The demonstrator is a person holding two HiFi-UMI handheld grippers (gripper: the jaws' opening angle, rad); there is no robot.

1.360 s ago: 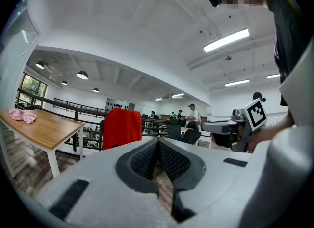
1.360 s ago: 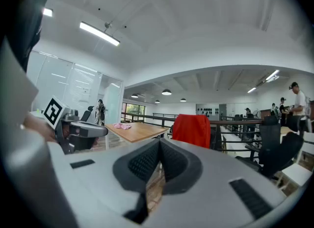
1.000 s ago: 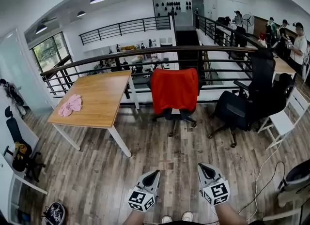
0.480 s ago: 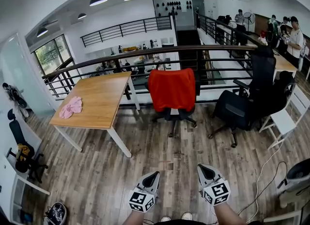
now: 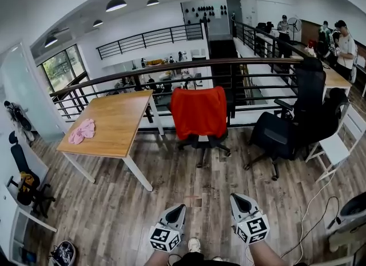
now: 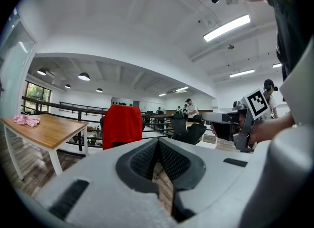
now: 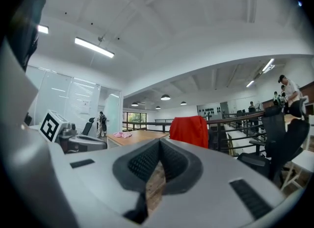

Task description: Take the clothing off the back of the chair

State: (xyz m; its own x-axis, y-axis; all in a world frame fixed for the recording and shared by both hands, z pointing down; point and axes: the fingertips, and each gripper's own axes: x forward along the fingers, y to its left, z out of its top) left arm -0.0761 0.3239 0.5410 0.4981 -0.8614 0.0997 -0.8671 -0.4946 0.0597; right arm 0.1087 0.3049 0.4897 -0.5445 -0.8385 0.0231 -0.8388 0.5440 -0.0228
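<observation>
A red garment (image 5: 199, 112) hangs over the back of an office chair (image 5: 201, 143) by the railing, well ahead of me. It shows too in the left gripper view as the red garment (image 6: 121, 125) and in the right gripper view as the red garment (image 7: 189, 130). My left gripper (image 5: 178, 207) and right gripper (image 5: 234, 197) are held low near my body, side by side, both shut with nothing in them. They point level toward the chair, far short of it.
A wooden table (image 5: 112, 123) with a pink cloth (image 5: 82, 130) stands left of the chair. Black office chairs (image 5: 291, 122) and a white chair (image 5: 336, 145) are at the right. A black railing (image 5: 143, 70) runs behind. People stand at the far right (image 5: 342, 40).
The view has moved forward a little: the chair with the red garment sits slightly nearer and further left. Both grippers stay shut and low.
</observation>
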